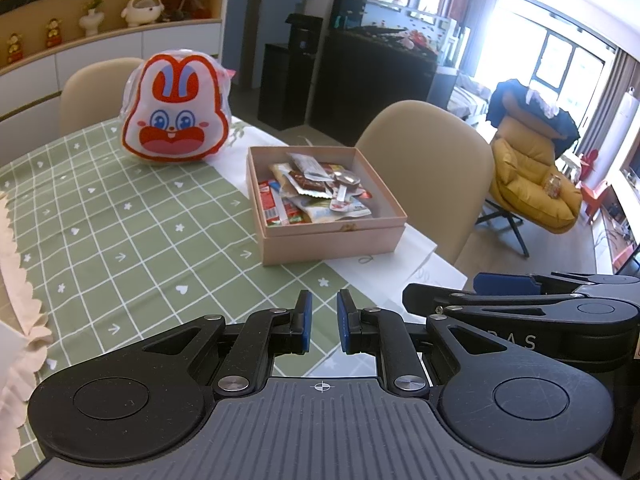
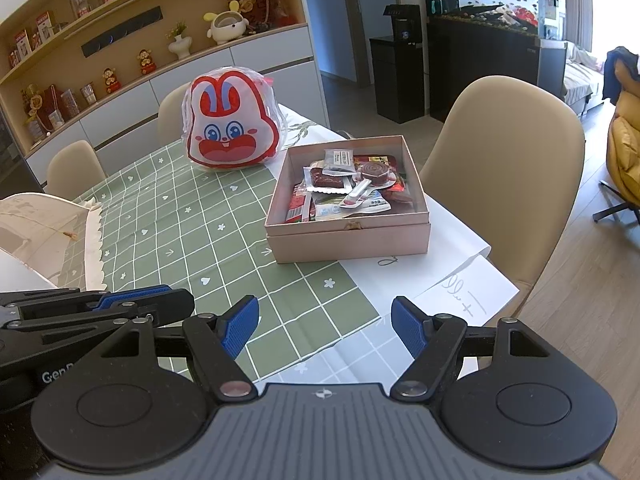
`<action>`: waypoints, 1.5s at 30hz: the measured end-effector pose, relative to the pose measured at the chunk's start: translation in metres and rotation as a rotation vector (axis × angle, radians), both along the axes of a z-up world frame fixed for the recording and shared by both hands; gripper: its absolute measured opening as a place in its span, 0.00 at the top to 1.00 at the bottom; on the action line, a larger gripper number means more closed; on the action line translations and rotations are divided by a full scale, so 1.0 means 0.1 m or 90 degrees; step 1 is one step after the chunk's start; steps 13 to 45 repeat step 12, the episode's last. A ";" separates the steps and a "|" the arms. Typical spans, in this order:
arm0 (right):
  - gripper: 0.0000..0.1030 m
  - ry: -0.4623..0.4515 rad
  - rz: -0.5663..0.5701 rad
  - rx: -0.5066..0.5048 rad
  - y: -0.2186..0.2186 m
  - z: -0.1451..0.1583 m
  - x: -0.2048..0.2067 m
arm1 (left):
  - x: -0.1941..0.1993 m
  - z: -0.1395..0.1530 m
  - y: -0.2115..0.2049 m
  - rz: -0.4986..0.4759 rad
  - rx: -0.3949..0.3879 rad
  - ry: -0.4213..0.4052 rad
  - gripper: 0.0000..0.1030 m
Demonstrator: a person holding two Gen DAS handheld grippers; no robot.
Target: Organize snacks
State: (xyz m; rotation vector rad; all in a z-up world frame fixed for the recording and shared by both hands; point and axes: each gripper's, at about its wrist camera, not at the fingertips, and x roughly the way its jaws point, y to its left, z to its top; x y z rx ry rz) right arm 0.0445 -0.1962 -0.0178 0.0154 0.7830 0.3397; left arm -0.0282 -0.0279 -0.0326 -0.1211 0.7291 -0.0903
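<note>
Green checked cloth is covering the tabletop [image 2: 192,232], with a white sheet running under the far side and beige chairs standing around it. Pink box [image 2: 348,236] is sitting open at about 1 o'clock from both cameras, and the snacks [image 2: 348,188] are lying inside it in a loose overlapping heap: wrapped bars, sachets, a round sweet on a stick. No packet is showing loose on the cloth. Rabbit bag [image 2: 230,128] is standing upright at 11 o'clock, just behind the box and apart from it.

Left gripper [image 1: 324,324] is hovering low at the near edge with its fingers nearly together, a narrow gap between the pads, holding nothing. Right gripper [image 2: 325,330] is hovering beside it with its fingers spread wide, also holding nothing.

Judgement: snacks lying in the box fit either a finished gathering or a jumble awaiting sorting; the views are not settling which. Should any packet be handled, thin foil edges are favouring a pinch across a flat side, one item at a time, with the light box likely sliding on the cloth if nudged
</note>
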 end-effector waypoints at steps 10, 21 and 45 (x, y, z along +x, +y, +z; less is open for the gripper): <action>0.28 0.002 -0.001 0.001 -0.02 -0.01 0.02 | -0.02 -0.05 -0.05 -0.010 -0.004 0.001 0.83; 0.28 0.004 -0.003 0.000 -0.02 -0.02 0.03 | -0.01 -0.05 -0.03 -0.005 -0.005 0.005 0.83; 0.28 0.004 -0.003 0.000 -0.02 -0.02 0.03 | -0.01 -0.05 -0.03 -0.005 -0.005 0.005 0.83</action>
